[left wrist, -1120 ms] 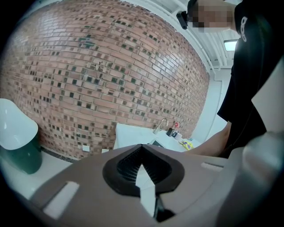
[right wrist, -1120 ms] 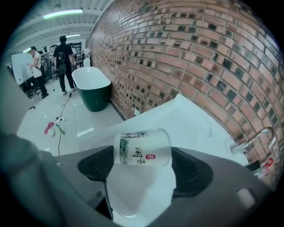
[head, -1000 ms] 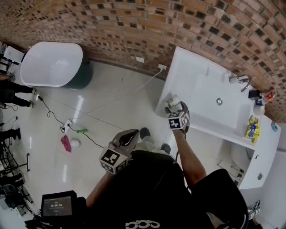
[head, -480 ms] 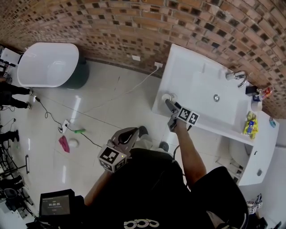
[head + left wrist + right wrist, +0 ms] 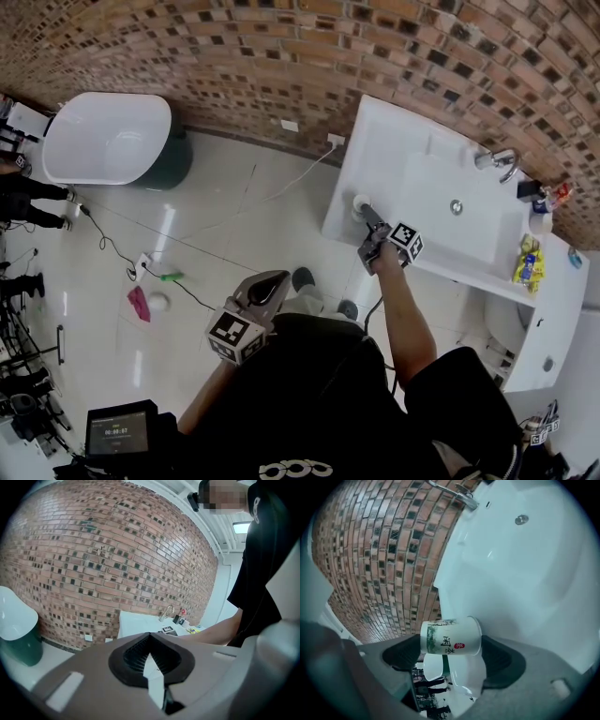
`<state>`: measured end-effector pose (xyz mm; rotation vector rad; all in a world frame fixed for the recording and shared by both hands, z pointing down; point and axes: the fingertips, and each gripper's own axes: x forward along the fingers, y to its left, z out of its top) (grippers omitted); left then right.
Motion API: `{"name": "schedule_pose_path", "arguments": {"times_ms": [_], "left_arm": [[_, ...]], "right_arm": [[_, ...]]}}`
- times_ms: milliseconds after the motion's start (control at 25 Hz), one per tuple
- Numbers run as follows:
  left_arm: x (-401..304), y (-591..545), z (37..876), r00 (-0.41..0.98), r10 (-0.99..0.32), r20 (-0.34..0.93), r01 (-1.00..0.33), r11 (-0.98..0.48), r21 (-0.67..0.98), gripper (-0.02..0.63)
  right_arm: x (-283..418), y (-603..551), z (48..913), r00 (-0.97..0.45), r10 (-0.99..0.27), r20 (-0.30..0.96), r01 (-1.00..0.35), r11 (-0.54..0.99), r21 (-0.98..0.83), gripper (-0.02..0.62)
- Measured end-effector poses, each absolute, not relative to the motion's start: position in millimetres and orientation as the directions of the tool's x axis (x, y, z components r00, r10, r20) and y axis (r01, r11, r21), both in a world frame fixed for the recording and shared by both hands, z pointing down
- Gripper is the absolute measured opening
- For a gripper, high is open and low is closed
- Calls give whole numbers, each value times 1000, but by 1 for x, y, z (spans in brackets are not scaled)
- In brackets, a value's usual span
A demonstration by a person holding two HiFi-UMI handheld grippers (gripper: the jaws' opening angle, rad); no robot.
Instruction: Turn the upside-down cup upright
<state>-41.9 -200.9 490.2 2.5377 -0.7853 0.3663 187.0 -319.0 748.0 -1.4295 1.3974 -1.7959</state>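
**Right wrist rolled a quarter turn; cup carried round with it**

Against the head view a second ago, the marker cube (image 5: 406,242) has swung from on top of the right gripper (image 5: 367,216) to its right side. The paper cup (image 5: 451,638) now shows a round end upward, over the front-left corner of the washbasin counter (image 5: 370,141).

- Right jaws: a cup-length apart, holding the cup crosswise, one end at each pad.
- Which end is up: cannot tell.
- Left gripper (image 5: 150,660): jaws pressed together, empty, low by the body.

Judgement: flip under way, cup not yet released.

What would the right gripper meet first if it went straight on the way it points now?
The cup, which sits right between its jaw tips. I cannot tell whether the jaws grip it.
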Motion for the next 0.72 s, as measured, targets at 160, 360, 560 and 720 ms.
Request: {"name": "schedule_pose_path", "arguments": {"times_ms": [160,360,560,720], "left_arm": [[-41,-193,486,798,-478,367,-593,-731,337,12],[-31,-174,477,798,-491,350,-595,-734,328,12],[-9,-144,469,796,-510,326,-601,-733,320,12],[13,-104,467,786,-529,319,-615,-720,322,12]], "right_arm": [[187,-311,748,-372,-811,451,-210,-400,-892,393],[187,-293,723,-403,-819,409,-213,-351,-912,393],[183,-256,669,-482,-800,357,-348,-199,-916,393],[177,-206,619,-574,-768,283,-420,-20,-907,367]]}}
